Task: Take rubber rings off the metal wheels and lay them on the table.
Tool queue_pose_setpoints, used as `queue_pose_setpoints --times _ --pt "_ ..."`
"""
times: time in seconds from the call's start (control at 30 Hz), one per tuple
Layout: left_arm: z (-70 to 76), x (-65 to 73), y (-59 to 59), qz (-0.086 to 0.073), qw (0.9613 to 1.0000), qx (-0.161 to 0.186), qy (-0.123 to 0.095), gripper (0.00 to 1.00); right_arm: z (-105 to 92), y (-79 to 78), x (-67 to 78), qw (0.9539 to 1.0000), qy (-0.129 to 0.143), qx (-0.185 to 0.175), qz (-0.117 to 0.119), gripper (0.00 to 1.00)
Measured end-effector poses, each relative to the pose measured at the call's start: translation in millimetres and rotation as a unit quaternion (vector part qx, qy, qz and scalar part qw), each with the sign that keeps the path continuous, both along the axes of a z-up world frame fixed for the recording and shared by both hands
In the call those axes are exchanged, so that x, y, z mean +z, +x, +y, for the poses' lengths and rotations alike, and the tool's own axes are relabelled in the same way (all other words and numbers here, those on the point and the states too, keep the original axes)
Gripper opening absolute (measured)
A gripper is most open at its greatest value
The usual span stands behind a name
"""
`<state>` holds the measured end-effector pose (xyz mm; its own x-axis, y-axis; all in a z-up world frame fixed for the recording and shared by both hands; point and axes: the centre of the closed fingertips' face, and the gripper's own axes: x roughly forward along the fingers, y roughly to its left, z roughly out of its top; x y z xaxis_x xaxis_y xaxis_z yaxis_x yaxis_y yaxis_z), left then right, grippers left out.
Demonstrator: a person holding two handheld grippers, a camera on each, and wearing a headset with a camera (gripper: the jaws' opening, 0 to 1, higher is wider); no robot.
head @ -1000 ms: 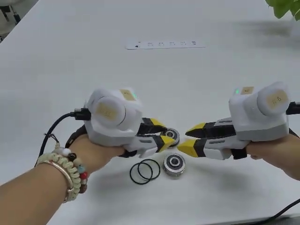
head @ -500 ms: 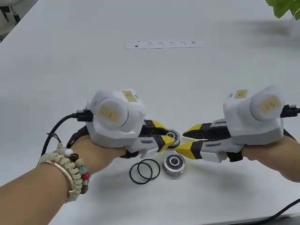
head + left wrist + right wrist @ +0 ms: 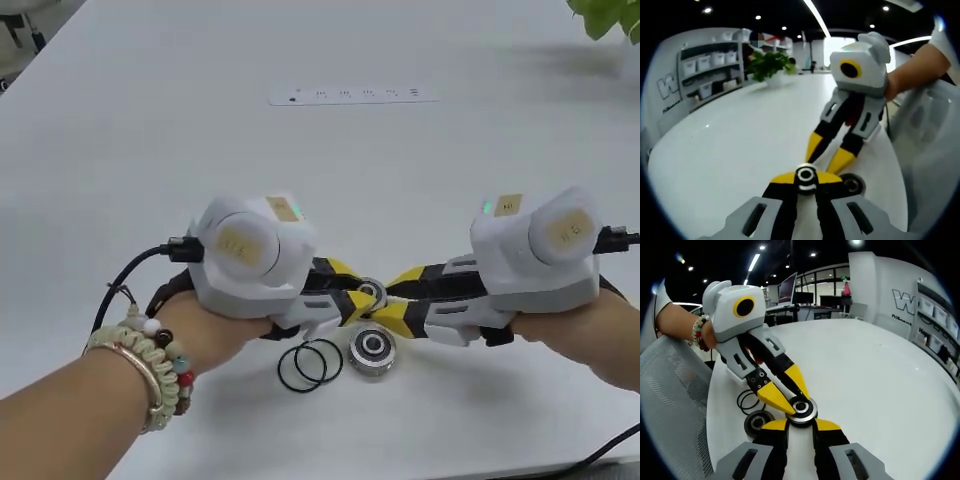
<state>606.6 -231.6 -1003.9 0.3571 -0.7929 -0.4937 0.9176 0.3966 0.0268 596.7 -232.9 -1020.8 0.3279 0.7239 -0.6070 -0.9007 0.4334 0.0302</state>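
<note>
Wheel (image 3: 803, 411) sits clenched in left gripper (image 3: 356, 291), right gripper (image 3: 388, 299) spread open at its rim

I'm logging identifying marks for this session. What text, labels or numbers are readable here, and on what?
"W": large letter on the wall; the smaller line beneath it is blurred.
White strip on the table: print too small to read.
Yellow sticker on the left gripper, and another on the right gripper: both unreadable.
</note>
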Motion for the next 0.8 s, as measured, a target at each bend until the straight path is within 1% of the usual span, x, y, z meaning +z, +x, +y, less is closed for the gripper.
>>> queue_pose_setpoints --times 0.07,0.1,0.13,0.27,0.37,0.4,0.43,0.47,0.57,0.67,0.7,0.73,0.77,0.8 --pt "-0.1 -0.1 0.1 -0.001 1.0000 0.001 0.000 0.14 -1.4 -0.4 -0.2 1.0000 -0.004 0.002 0.003 0.13" --pt "-0.1 -0.2 0.3 -0.001 1.0000 0.001 0.001 0.14 -2.8 -1.9 -2.5 0.9999 -0.009 0.003 0.011 0.11" --pt "-0.2 -0.1 0.4 -0.002 1.0000 0.001 0.001 0.14 -2.5 -1.8 -2.8 0.9999 -0.006 -0.002 0.015 0.09" --pt "-0.4 -0.3 0.4 -0.002 1.0000 0.003 0.002 0.14 -2.3 -2.3 -2.1 0.9998 -0.008 -0.002 0.017 0.08" --pt "-0.2 -0.3 0.6 -0.003 1.0000 0.003 0.003 0.14 -2.5 -3.6 -2.3 0.9997 -0.008 -0.002 0.022 0.05" --pt "-0.1 -0.3 0.6 -0.003 1.0000 0.003 0.003 0.14 -2.6 -4.8 -2.8 0.9997 -0.011 0.005 0.019 0.03" --pt "0.0 -0.3 0.6 -0.003 1.0000 0.003 0.003 0.14 -2.3 -5.0 -2.9 0.9998 -0.016 0.012 0.010 0.02" --pt "0.0 -0.3 0.5 -0.003 1.0000 0.003 0.003 0.14 -2.1 -5.4 -3.0 0.9994 -0.027 0.022 -0.004 0.02" --pt "0.1 -0.3 0.7 -0.004 1.0000 0.003 0.003 0.14 -1.5 -5.7 -3.2 0.9981 -0.043 0.037 -0.023 0.02" --pt "0.3 -0.3 0.7 -0.005 1.0000 0.003 0.004 0.14 -2.5 -5.1 -3.2 0.9981 -0.044 0.036 -0.023 0.00" --pt "0.3 -0.3 0.6 -0.005 1.0000 0.003 0.004 0.14 -4.6 -2.2 -2.8 0.9978 -0.049 0.033 -0.031 0.00" --pt "0.1 -0.2 0.2 -0.004 1.0000 0.002 0.003 0.14 -9.4 1.3 -4.2 0.9972 -0.060 0.026 -0.035 0.00" --pt "0.0 -0.2 0.0 -0.005 1.0000 0.001 0.003 0.14 -11.4 1.9 -4.4 0.9980 -0.056 0.015 -0.025 0.00" --pt "-0.2 -0.2 -0.1 -0.005 1.0000 0.001 0.003 0.14 -9.9 -0.8 -2.9 0.9995 -0.030 -0.003 0.006 0.00"
